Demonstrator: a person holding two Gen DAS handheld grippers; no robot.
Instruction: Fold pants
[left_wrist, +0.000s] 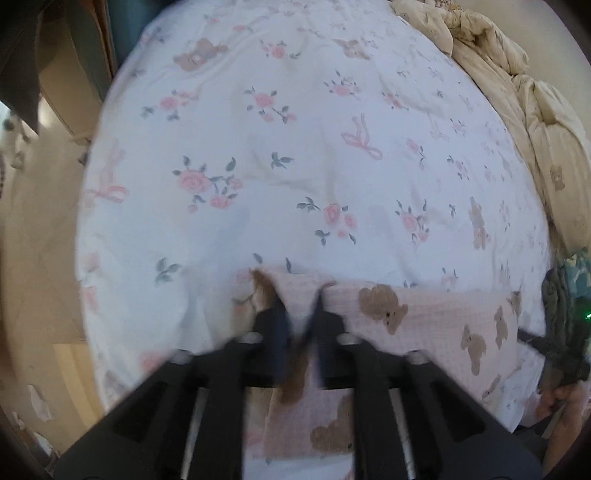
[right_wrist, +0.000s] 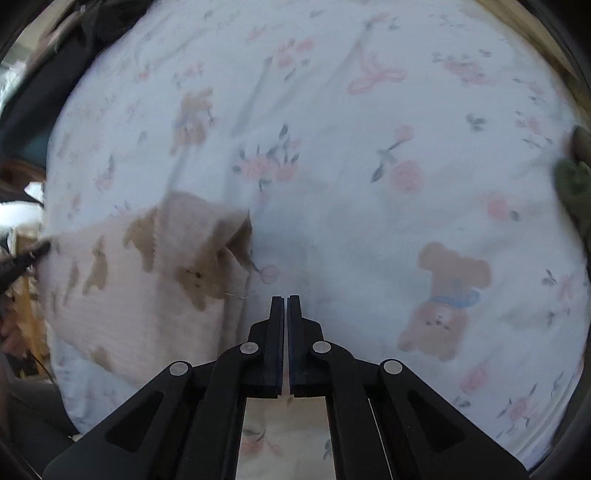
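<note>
Left wrist view: left gripper part open, blurred, astride pink bear-print pants lying on the floral bedsheet; grip undeterminable. Right gripper closed, empty, beside the pants.

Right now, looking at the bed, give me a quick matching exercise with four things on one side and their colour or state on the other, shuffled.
Things:
1. pants
2. bedsheet
3. quilt
4. right gripper

Descriptions:
A. cream, bunched along the bed's edge
B. shut, nothing between the fingers
C. pale pink with brown bears
D. white with pink roses and bows

Pairs: 1-C, 2-D, 3-A, 4-B
</note>
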